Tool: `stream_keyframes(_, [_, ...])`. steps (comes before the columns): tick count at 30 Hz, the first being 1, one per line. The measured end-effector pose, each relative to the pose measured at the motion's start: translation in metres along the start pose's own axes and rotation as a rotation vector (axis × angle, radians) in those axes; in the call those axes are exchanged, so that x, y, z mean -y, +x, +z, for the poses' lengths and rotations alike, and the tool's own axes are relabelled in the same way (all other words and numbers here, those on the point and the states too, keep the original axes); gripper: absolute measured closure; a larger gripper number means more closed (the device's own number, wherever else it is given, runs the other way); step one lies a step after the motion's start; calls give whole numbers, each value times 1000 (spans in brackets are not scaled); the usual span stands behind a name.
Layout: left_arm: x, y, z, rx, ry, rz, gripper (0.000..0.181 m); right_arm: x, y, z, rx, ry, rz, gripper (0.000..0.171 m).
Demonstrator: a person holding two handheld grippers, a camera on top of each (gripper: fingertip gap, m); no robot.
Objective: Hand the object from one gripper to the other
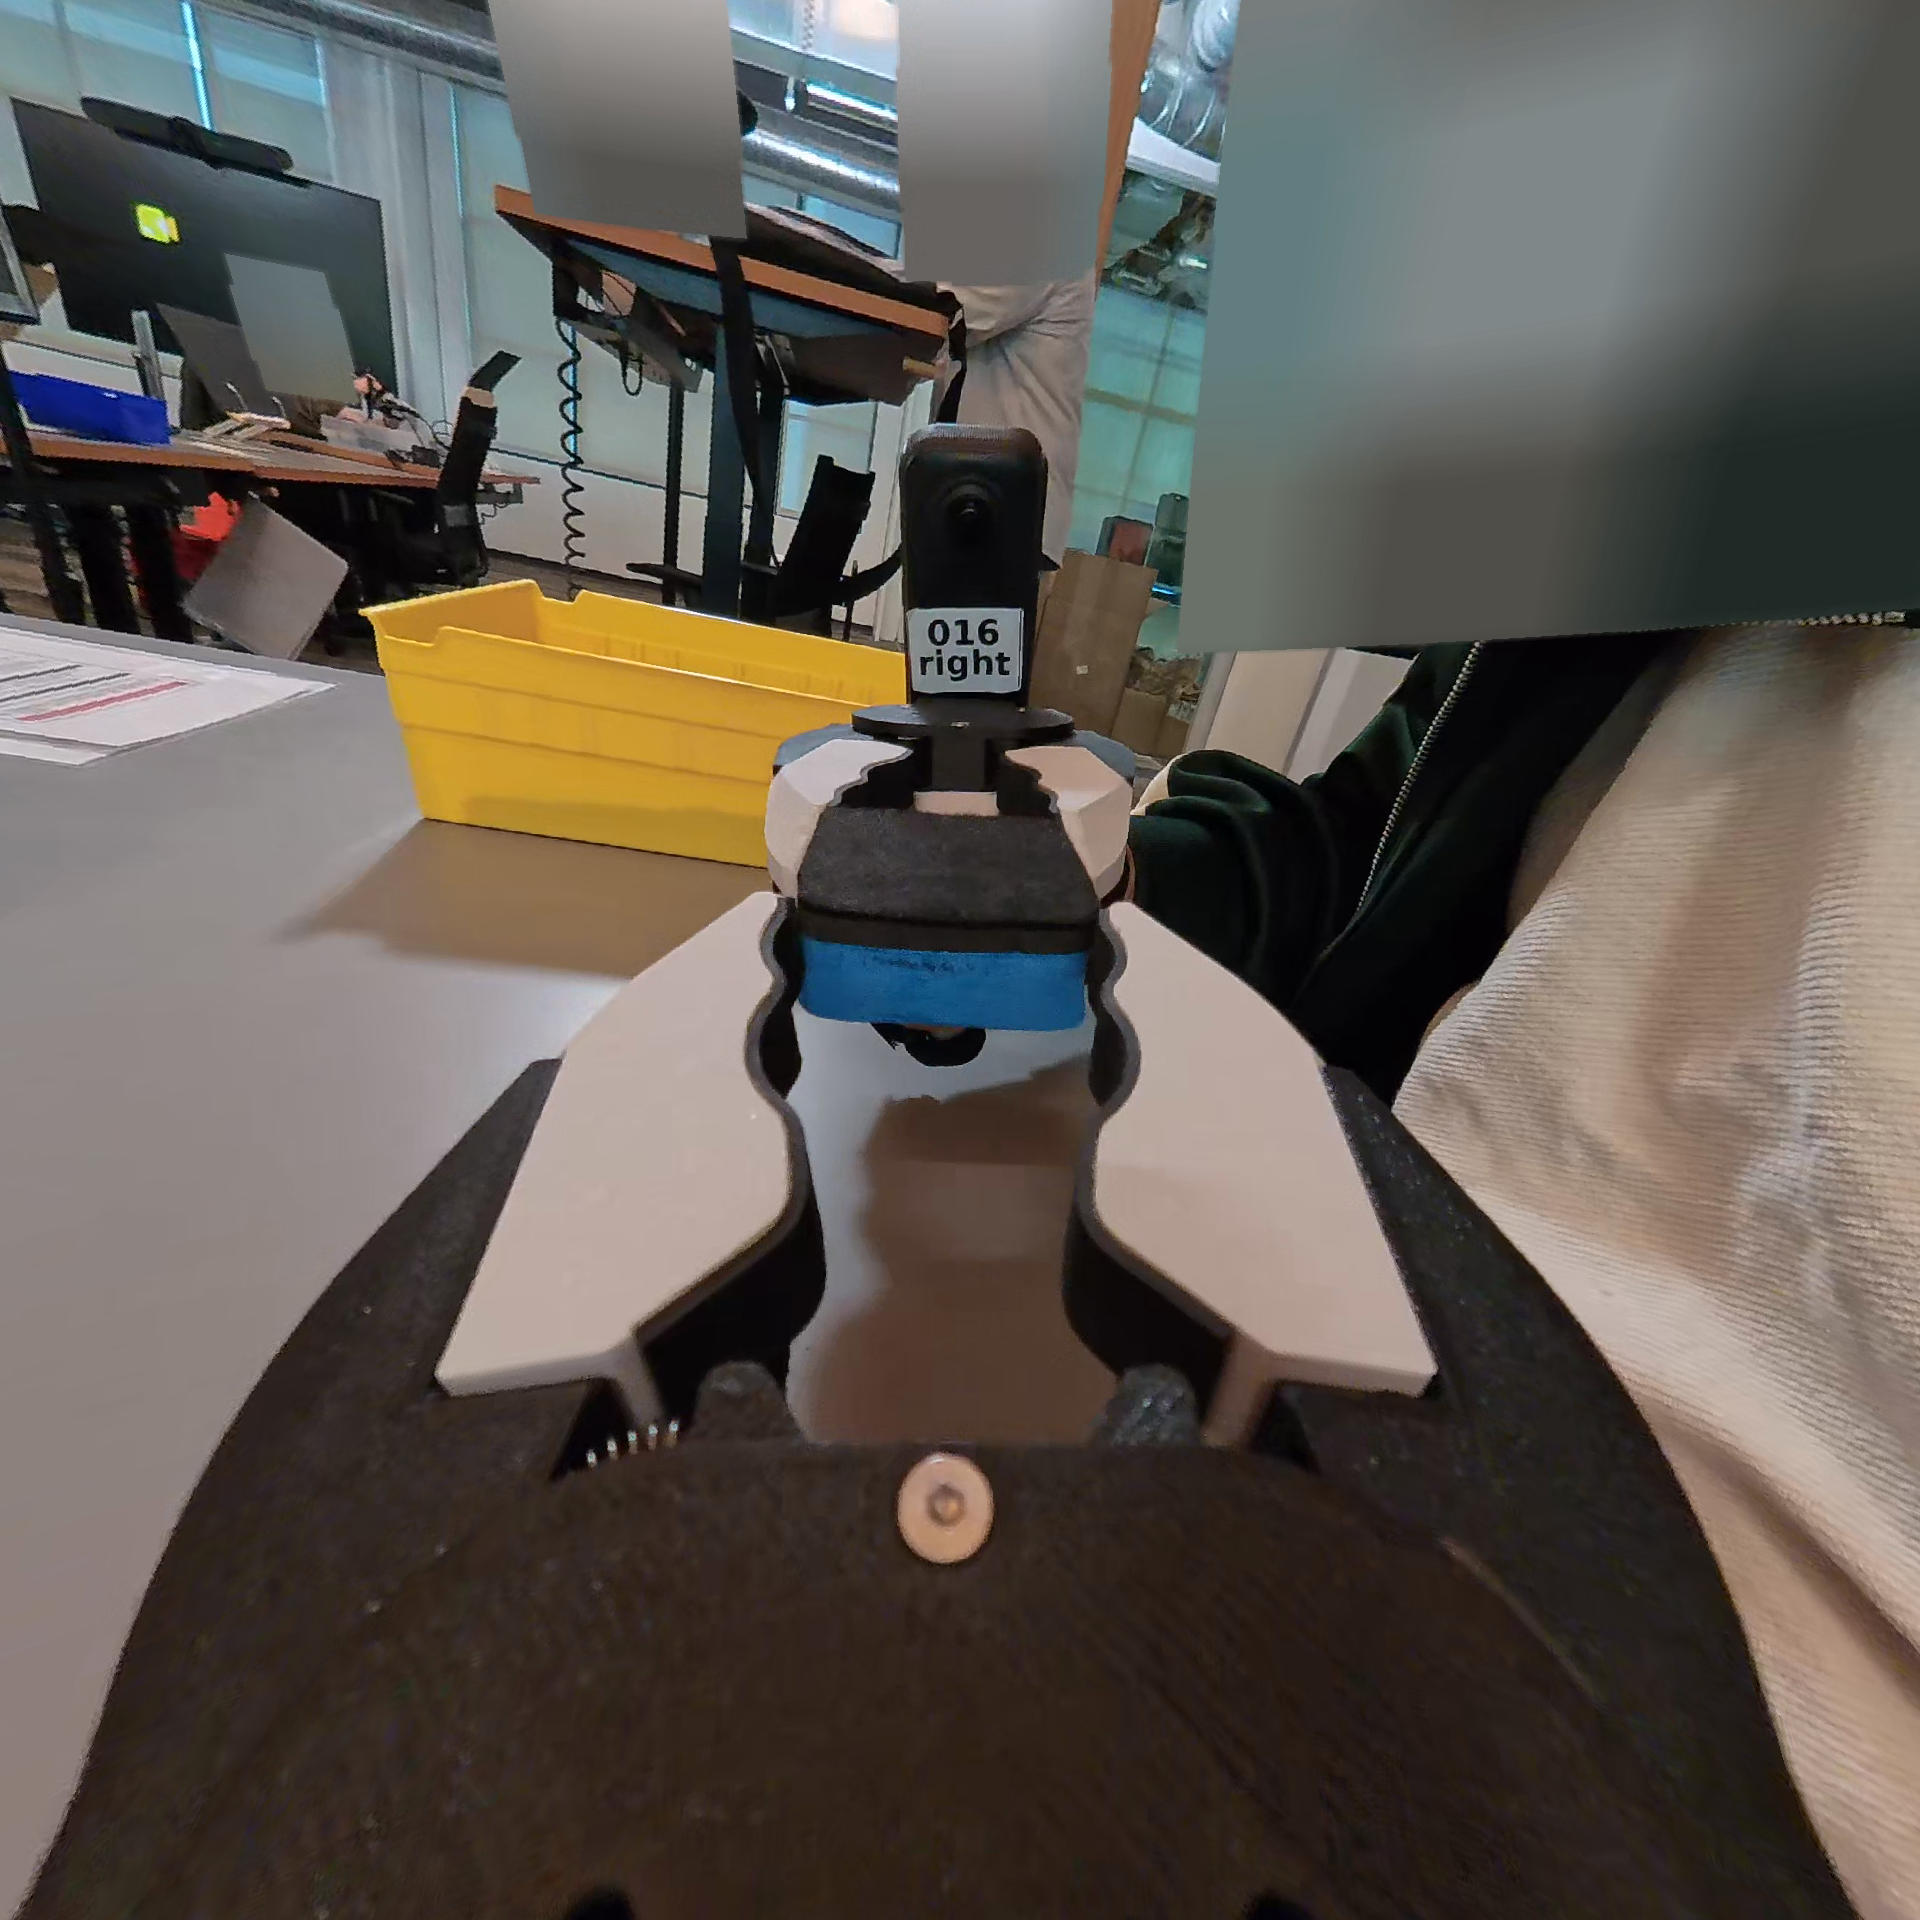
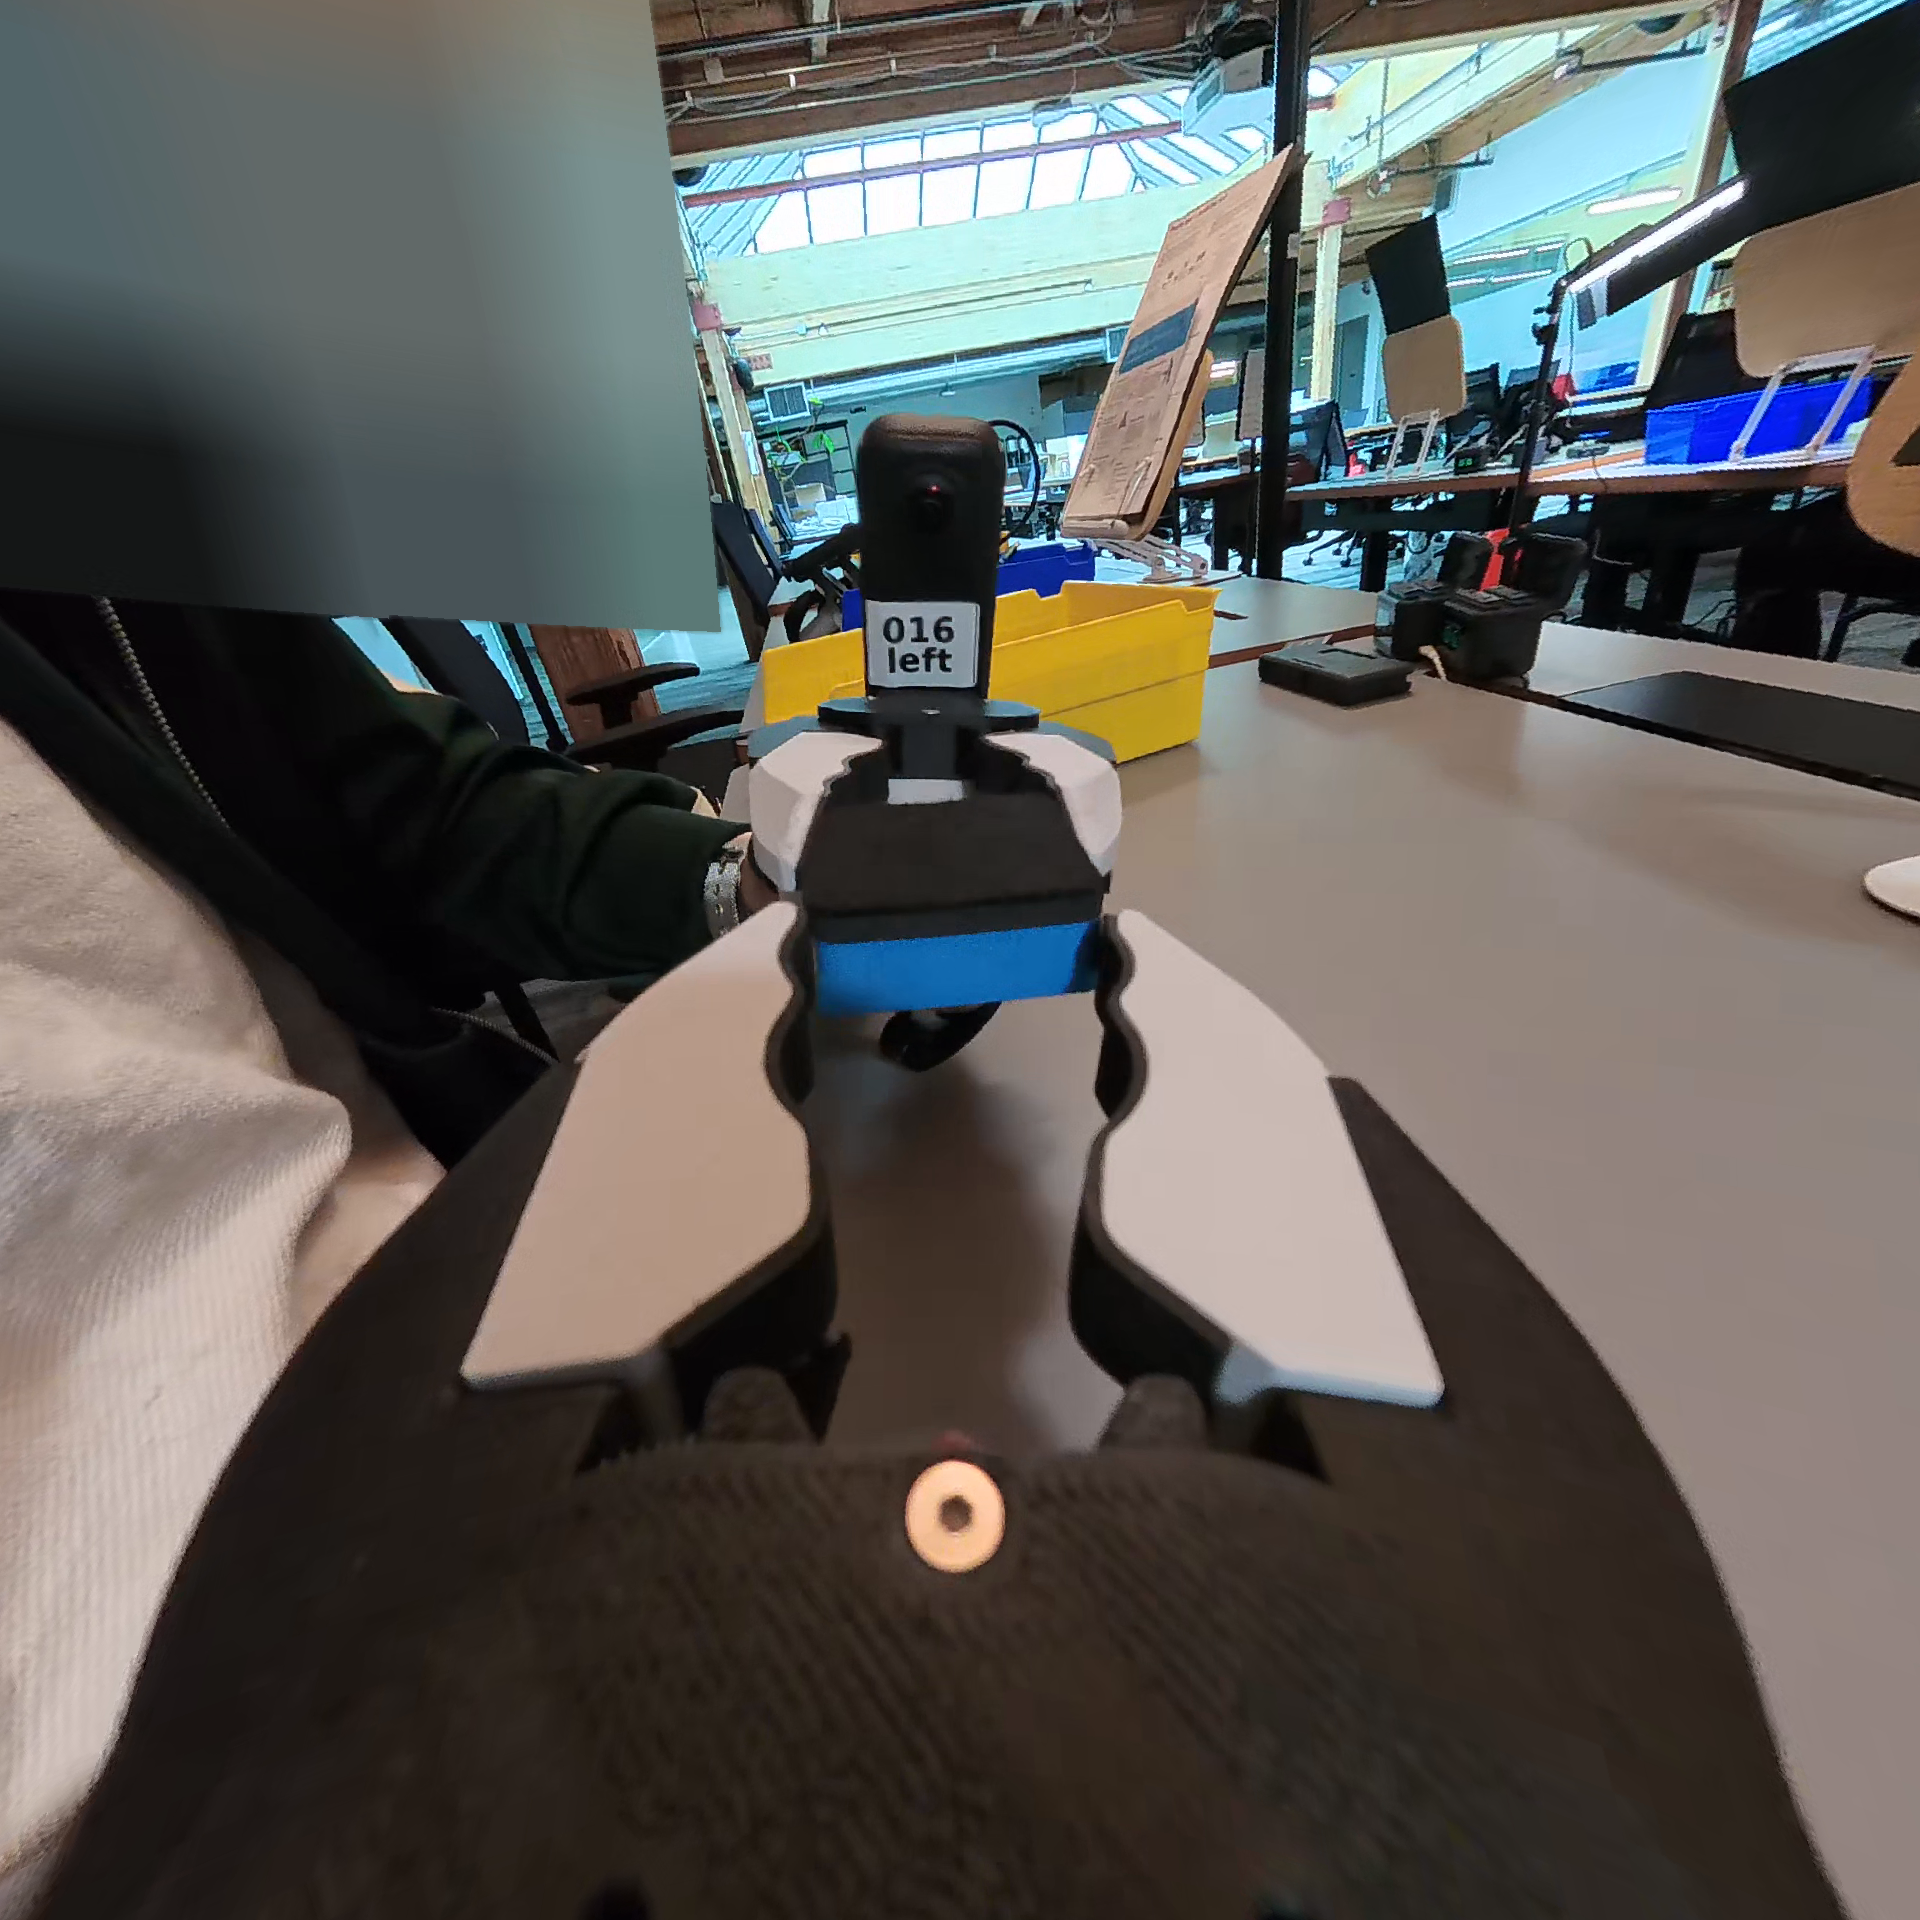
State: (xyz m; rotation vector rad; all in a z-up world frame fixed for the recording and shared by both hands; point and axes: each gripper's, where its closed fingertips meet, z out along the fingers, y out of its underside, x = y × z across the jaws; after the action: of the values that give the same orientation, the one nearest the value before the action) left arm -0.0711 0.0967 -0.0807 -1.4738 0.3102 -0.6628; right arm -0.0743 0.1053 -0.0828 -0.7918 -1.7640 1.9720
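Note:
A block eraser with a blue foam body and a black felt top (image 1: pixel 940 982) hangs a little above the grey table (image 1: pixel 208 987), and it also shows in the right wrist view (image 2: pixel 956 966). My left gripper (image 1: pixel 940 935) has both fingertips pressed on the sides of its near end. My right gripper (image 1: pixel 948 805) faces it and clasps the far end. In the right wrist view my right gripper (image 2: pixel 956 935) is shut on the near end, and my left gripper (image 2: pixel 933 800) holds the far end. Each gripper carries a black camera on top.
A yellow bin (image 1: pixel 582 717) stands on the table behind the grippers, also in the right wrist view (image 2: pixel 1122 665). A printed sheet (image 1: pixel 125 696) lies far left. Black boxes (image 2: pixel 1335 665) sit far right. A person's dark sleeve (image 1: pixel 1299 883) and pale top are close beside the grippers. Only a small space, under 4 cm, lies between the two pairs of fingers.

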Motion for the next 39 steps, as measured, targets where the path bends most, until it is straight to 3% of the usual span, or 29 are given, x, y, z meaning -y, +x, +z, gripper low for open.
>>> stream_keyframes(4, [0, -1, 1, 1, 1, -16, 128, 2, 1, -1, -4, 7, 13, 119])
stream_keyframes(6, [0, -5, 2, 35, 7, -25, 101, 5, 3, -2, -10, 28, 40, 119])
stream_keyframes(10, [-1, -14, 2, 127, -12, 55, 71, 3, 15, -7, -19, 40, 281, 119])
stream_keyframes(13, [-3, -14, 1, 193, -84, 252, 82, 5, 19, -12, 72, 100, 592, 119])
stream_keyframes(17, [-9, -12, 2, 239, -172, 448, 116, -5, 23, -14, 135, 81, 834, 119])
stream_keyframes(23, [-20, -9, 5, 210, -213, 456, 142, -11, 11, -9, 254, 48, 997, 119])
stream_keyframes(26, [-19, -7, 4, 192, -210, 451, 158, -15, 8, -7, 253, 19, 998, 119])
stream_keyframes(31, [-17, -6, 4, 182, -198, 420, 160, -15, 8, -6, 262, 34, 974, 117])
stream_keyframes(35, [-16, -11, 2, 194, -180, 360, 160, -11, 24, -5, 105, 99, 822, 85])
stream_keyframes(39, [-14, -21, -2, 216, -151, 189, 160, -1, 39, -13, -72, 132, 581, 83])
